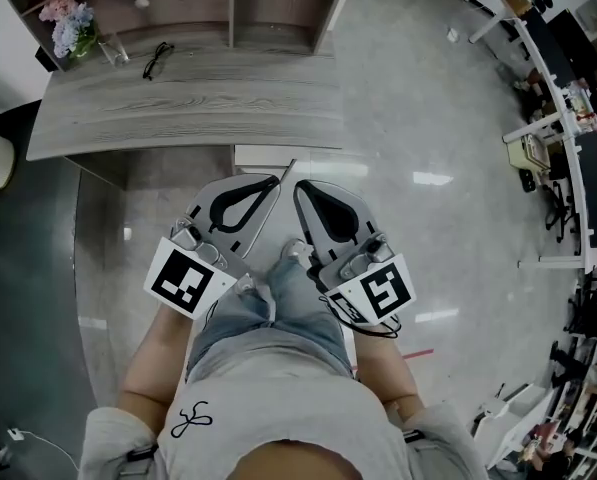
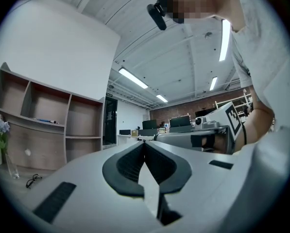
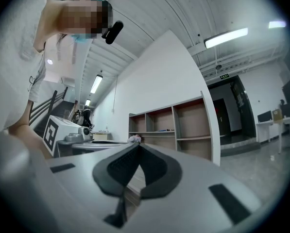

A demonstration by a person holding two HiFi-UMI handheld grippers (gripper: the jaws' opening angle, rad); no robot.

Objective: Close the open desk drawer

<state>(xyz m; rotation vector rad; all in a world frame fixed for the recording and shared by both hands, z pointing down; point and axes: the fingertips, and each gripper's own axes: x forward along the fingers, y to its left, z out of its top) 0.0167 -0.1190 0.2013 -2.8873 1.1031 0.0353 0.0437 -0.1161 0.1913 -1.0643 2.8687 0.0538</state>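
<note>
Two hand-held grippers sit side by side with their tips aimed toward 12 o'clock. The left hand-held gripper (image 1: 275, 179) and the right hand-held gripper (image 1: 300, 186) each have their jaws pressed together with nothing between them. Just beyond their tips, at 12 o'clock, the drawer (image 1: 283, 156) juts out as a pale strip from under the counter (image 1: 188, 103). Its long axis runs 9 to 3 o'clock and its front faces 6 o'clock. Eyeglasses (image 1: 158, 58) lie toward the counter's 11 o'clock.

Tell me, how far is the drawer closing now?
Done: nothing; the drawer sticks out from under the desk. In hand: the left gripper and right gripper, both shut and empty, point toward it, seemingly not touching. Left: push it in.
</note>
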